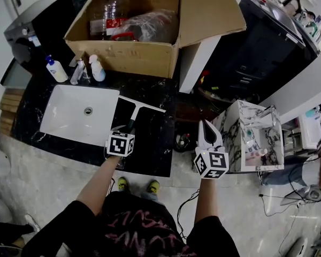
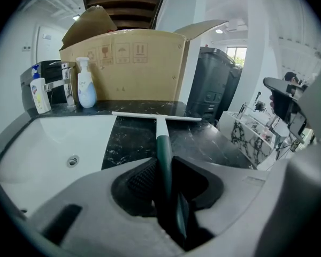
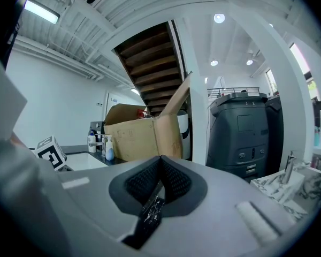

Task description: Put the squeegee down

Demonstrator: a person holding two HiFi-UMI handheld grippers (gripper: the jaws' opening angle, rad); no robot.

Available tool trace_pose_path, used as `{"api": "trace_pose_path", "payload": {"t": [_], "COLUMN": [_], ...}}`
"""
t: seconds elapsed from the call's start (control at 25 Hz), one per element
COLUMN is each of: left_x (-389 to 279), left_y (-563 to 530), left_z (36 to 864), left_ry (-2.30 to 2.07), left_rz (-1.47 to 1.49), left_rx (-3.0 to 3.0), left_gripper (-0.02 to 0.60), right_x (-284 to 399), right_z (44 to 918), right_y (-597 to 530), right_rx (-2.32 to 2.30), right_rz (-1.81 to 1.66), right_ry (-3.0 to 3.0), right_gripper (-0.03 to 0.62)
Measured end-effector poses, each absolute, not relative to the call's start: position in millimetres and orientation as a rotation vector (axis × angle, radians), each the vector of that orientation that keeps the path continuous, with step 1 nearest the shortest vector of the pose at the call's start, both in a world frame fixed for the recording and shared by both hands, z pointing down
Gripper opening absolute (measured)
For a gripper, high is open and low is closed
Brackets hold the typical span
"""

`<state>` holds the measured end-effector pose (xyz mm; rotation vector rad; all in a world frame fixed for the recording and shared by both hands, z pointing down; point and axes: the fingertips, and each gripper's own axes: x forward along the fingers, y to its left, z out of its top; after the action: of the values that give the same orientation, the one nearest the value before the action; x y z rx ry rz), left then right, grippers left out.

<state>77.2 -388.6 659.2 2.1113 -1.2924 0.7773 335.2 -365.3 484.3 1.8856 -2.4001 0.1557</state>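
The squeegee [image 1: 140,106] has a white blade, a white shaft and a dark green handle [image 2: 163,150]. Its blade [image 2: 155,116] lies crosswise low over the black marble counter [image 1: 155,143], just right of the sink; I cannot tell whether it touches. My left gripper [image 1: 129,127] is shut on the green handle, which runs between its pads [image 2: 142,178]. My right gripper [image 1: 207,126] hangs in the air right of the counter, off its edge. In the right gripper view it [image 3: 160,169] is shut with nothing in it.
A white sink [image 1: 69,116] is set in the counter's left part, with a tap [image 2: 67,87] and soap bottles [image 1: 96,68] behind it. A large open cardboard box [image 1: 134,52] stands at the back. A marbled organiser [image 1: 246,138] sits at the right, with a dark bin [image 2: 211,84] beyond it.
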Motion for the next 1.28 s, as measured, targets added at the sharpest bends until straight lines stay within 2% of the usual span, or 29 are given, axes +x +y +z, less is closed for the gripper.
{"api": "trace_pose_path", "payload": {"t": [0.48,0.68,1.04,1.28], "left_x": [78,78,60,39], "left_y": [-388,-386,-383,-390], "left_z": [660,656,627,583], "left_ry": [-1.278,-1.261,-1.298,-1.369], "left_rz": [0.813,0.787,0.680,0.570], "left_rx": [2.137,2.154,2.195,2.241], "left_gripper": [0.118,0.160,0.158,0.118], "right_x": [329,326,310,296], "right_z": [486,483,485,478], "right_y": [-369,-369,-365,-363], "right_rx": [1.877,1.880,1.862,1.838], "right_rz": [0.167,0.162,0.176,0.159], "right_ry": [-2.411,-2.422,-2.434,-2.456], "right_gripper": [0.002,0.002,0.000,0.000]}}
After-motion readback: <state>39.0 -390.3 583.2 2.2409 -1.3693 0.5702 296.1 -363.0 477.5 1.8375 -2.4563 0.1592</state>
